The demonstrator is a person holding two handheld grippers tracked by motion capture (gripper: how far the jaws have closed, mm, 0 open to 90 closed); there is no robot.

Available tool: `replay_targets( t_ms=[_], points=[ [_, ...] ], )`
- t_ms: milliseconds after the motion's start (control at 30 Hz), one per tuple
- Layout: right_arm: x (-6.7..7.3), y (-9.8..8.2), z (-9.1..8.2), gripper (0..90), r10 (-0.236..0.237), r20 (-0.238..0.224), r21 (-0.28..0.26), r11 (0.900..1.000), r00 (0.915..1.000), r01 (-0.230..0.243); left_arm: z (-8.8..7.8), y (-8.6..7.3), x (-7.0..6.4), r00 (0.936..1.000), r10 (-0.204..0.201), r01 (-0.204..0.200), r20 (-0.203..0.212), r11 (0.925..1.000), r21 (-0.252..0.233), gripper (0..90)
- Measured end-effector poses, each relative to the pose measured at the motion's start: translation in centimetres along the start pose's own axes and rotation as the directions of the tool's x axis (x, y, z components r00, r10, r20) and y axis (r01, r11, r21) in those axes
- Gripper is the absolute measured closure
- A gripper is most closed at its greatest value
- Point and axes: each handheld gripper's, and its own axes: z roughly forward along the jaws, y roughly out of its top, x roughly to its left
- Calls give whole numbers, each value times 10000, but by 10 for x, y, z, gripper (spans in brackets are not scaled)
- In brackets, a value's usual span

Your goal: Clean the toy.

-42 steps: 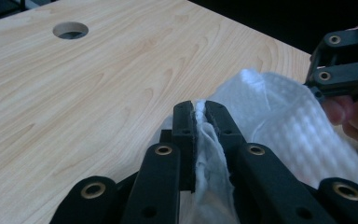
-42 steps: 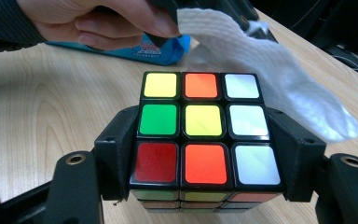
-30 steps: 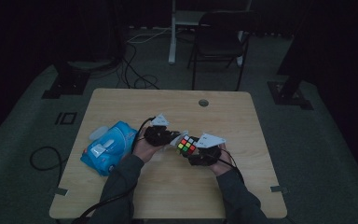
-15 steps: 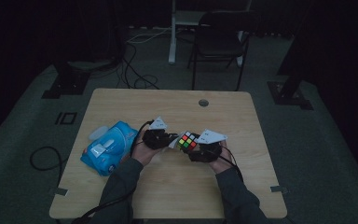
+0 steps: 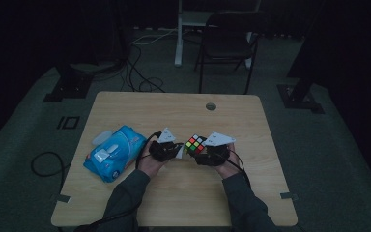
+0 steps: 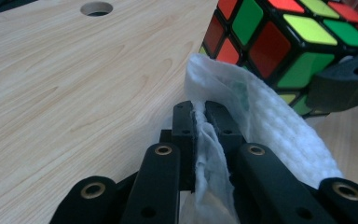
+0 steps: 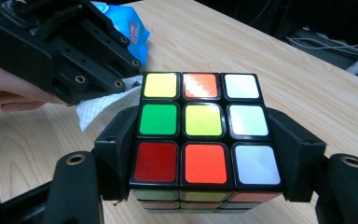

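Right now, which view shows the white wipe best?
The left gripper view: the wipe sits close-up, pinched between that gripper's jaws, against the cube. The right gripper view shows a corner; the high view, a pale speck.

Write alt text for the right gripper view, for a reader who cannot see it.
A scrambled puzzle cube is clamped between the right gripper's two black fingers, its top face showing yellow, orange, white, green and red squares. At upper left, the left gripper holds a white wipe beside the cube, above a pale wooden table, with a blue packet behind.
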Motion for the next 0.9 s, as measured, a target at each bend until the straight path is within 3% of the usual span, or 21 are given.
replay_targets(
  t_ms=[500, 900],
  points=[
    [-2, 1, -1, 342, 272, 327, -95, 9996, 9991, -269, 4, -7, -2, 9993, 9, -8, -361, 10000, 31, 843],
    [-4, 4, -1, 342, 554, 343, -330, 9980, 9979, -543, 9, -6, -15, 9995, 300, -300, -133, 9995, -2, 843]
  ],
)
